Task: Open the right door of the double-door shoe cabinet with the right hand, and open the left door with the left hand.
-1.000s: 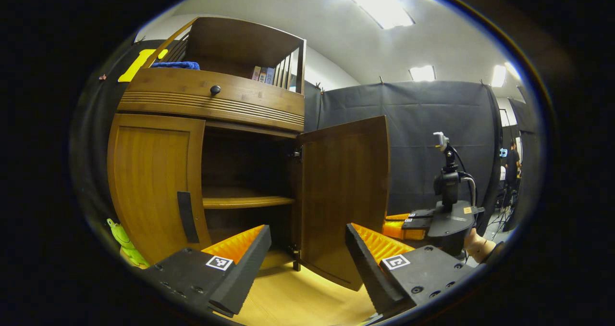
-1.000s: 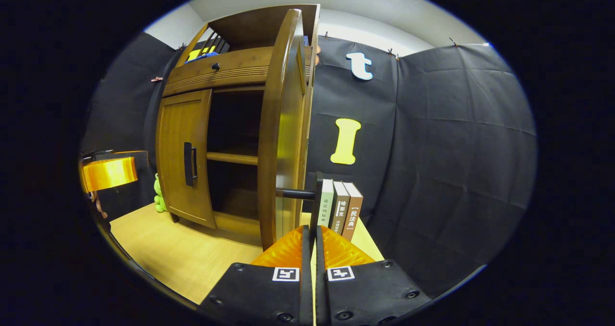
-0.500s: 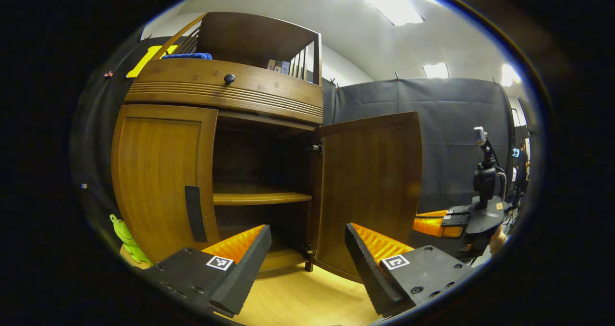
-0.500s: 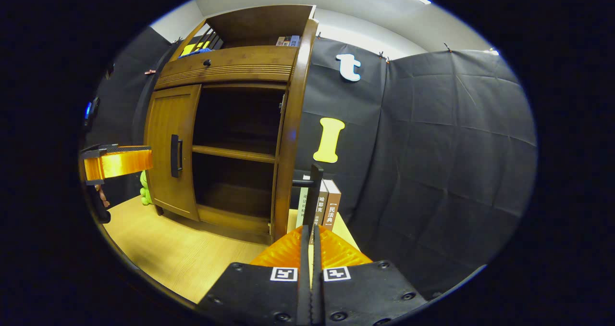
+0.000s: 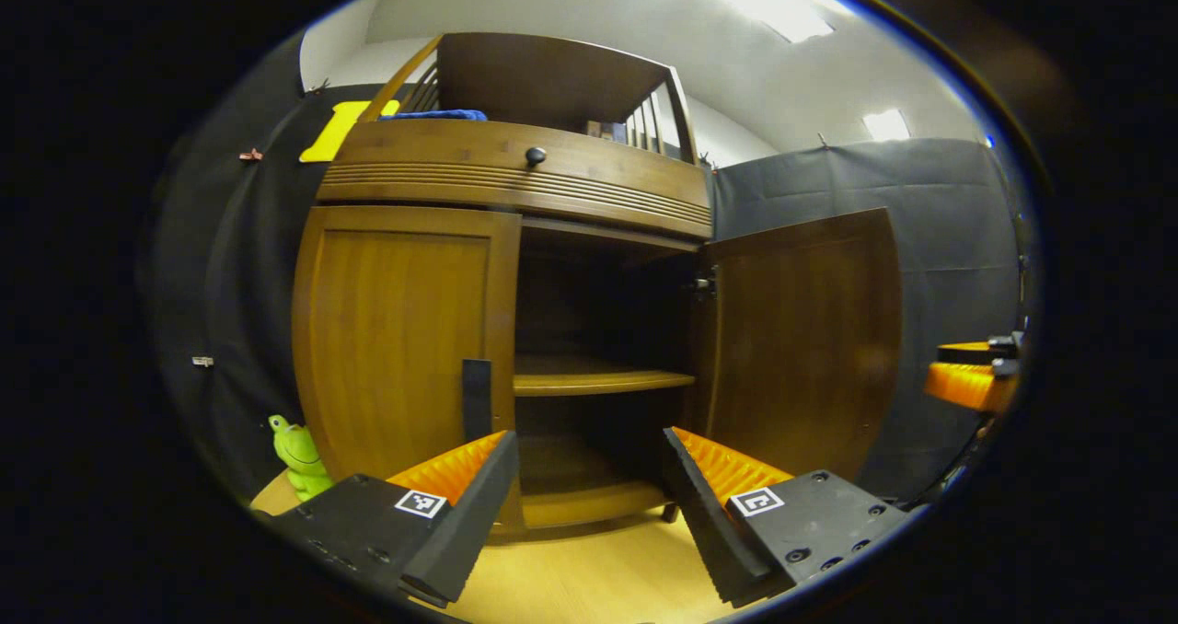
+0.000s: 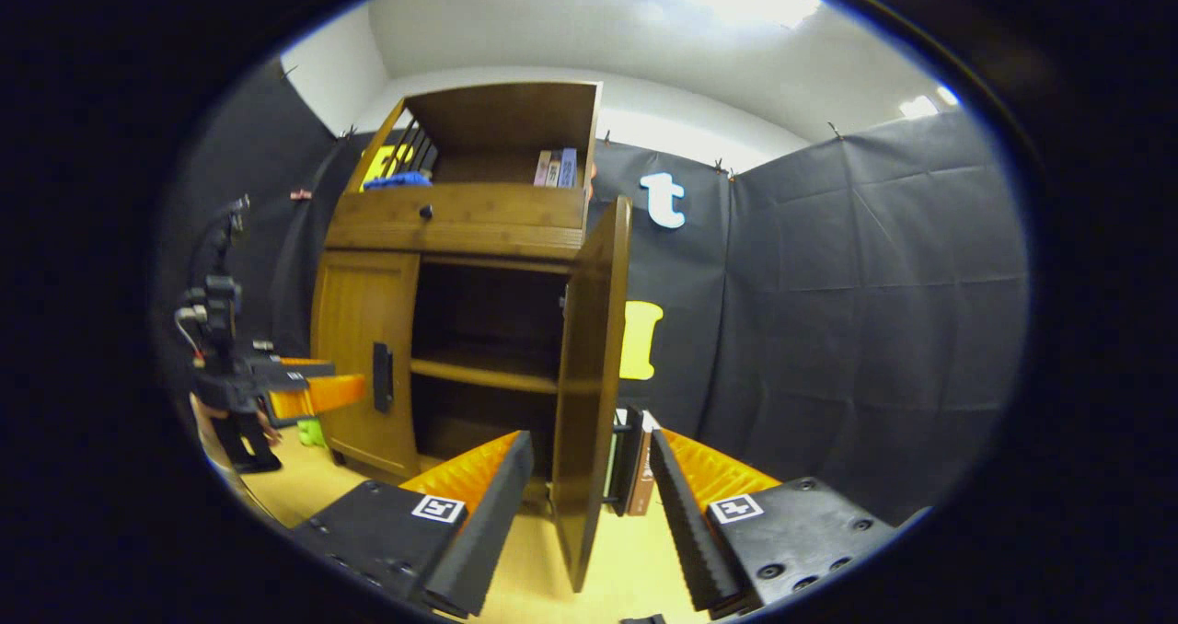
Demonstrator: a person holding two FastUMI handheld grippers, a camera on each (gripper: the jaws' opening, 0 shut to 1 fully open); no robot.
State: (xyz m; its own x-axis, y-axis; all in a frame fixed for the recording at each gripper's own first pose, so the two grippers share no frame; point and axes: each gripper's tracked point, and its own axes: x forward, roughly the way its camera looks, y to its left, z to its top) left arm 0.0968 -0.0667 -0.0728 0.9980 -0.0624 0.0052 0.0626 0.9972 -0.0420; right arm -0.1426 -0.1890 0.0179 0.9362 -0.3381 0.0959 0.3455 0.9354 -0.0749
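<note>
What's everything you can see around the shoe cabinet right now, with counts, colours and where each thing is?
Shoe cabinet: one, brown wood, on the pale wooden floor.
Left door: one, brown, closed, black handle.
Right door: one, brown, swung open.
Inner shelf: one, brown, bare.
Drawer knob: one, black, above the doors.
Blue cloth: one, on top, left.
Books: a few, on top, right.
Frog toy: one, green, left of the cabinet.
Left gripper: orange and black, open, facing the cabinet.
Right gripper: orange and black, open, astride the right door's edge.
</note>
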